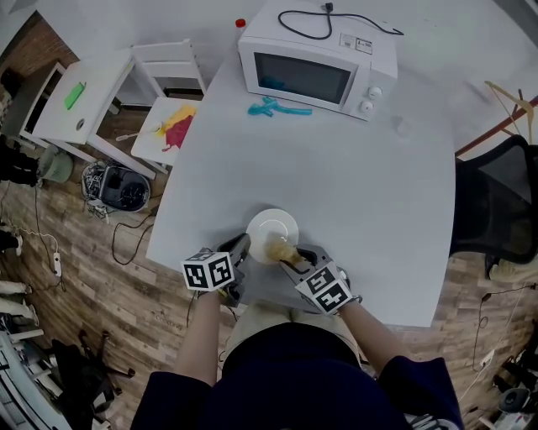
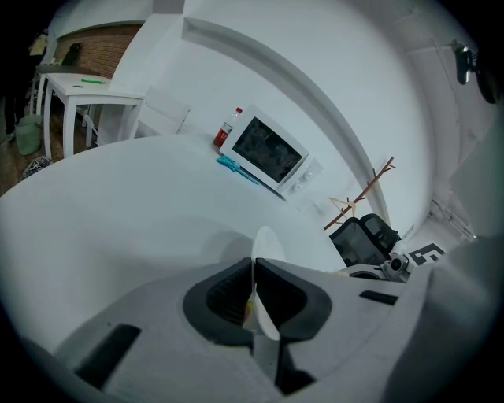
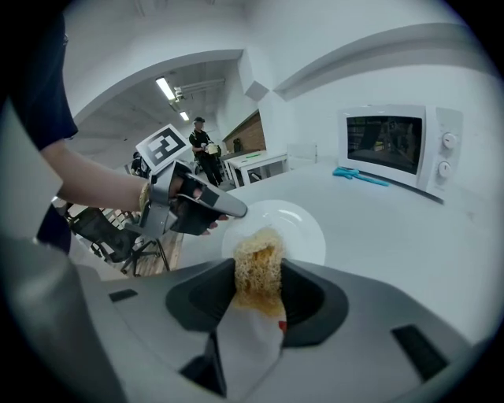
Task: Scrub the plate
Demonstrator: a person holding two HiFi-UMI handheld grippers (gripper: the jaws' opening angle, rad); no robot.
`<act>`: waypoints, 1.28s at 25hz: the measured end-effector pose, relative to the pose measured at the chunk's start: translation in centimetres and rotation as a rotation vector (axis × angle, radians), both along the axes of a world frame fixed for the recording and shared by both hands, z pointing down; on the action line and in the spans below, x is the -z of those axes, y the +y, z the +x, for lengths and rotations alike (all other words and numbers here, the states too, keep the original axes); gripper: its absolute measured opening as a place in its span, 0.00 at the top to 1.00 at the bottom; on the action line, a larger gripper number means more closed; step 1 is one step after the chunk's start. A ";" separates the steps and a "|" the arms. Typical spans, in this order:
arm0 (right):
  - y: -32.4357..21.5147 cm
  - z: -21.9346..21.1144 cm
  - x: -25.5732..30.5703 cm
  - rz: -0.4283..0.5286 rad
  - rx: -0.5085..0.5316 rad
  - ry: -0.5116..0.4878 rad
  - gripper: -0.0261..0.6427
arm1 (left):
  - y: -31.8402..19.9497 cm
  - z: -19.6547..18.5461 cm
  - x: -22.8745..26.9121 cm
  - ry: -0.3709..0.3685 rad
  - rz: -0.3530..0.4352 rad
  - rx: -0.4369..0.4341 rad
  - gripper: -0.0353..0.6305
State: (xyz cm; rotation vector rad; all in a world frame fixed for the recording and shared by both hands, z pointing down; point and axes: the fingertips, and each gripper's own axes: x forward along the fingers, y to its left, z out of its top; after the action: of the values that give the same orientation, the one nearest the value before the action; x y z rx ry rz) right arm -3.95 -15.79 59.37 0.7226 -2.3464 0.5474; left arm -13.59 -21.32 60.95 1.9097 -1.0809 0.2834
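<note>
Dark sleeves and torso of the person fill the bottom of the head view, with both forearms reaching forward over the near edge of the white surface.

Left claw: jaws nearly together, clamped on the left rim of the plate. In the left gripper view the plate shows edge-on as a thin white sliver pinched between the two dark pads.

Right claw: jaws clamped on a yellow fibrous scourer, which fills the gap between the pads in the right gripper view. The scourer's free end lies over the near part of the plate and appears to rest on it.

Plate: small, round and white, on the surface close to its near edge, directly in front of the person and between the two claws. Its upper face shows no visible dirt.

Far side of the surface: a white microwave with its door closed and a black cord coiled on top. A blue tool lies just in front of the microwave, and a red-capped bottle stands at its left rear corner; all are well apart from the plate.

Surroundings: a black chair stands at the right of the surface, and a white side table stands on the wooden floor at the left.
</note>
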 end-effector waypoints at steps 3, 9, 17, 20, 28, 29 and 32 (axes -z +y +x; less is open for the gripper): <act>-0.3 1.2 -0.5 -0.014 -0.031 0.014 0.71 | 0.1 -0.1 -0.1 -0.006 -0.001 -0.006 0.90; -1.7 2.7 -0.6 -0.012 -0.075 0.041 0.71 | 0.2 0.1 0.0 -0.020 0.006 -0.028 0.90; -5.2 3.7 -0.6 0.016 -0.147 0.058 0.71 | 0.0 0.1 0.3 -0.035 0.023 -0.034 0.90; -6.6 3.6 -0.4 0.033 -0.168 0.067 0.71 | -0.1 0.0 0.3 -0.042 0.026 -0.036 0.90; -9.5 1.6 0.7 0.057 -0.216 0.052 0.71 | -0.2 -0.3 0.2 -0.051 0.023 -0.034 0.90; -9.7 1.2 0.9 0.060 -0.213 0.047 0.71 | -0.2 -0.3 0.1 -0.052 0.022 -0.033 0.90; -9.9 0.1 1.4 0.067 -0.195 0.031 0.71 | -0.2 -0.2 0.1 -0.054 0.019 -0.028 0.90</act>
State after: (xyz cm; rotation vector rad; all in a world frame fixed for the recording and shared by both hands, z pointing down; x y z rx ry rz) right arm -3.84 -25.66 57.92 0.9916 -2.2881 0.5386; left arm -13.84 -21.56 60.88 1.9456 -1.0962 0.3435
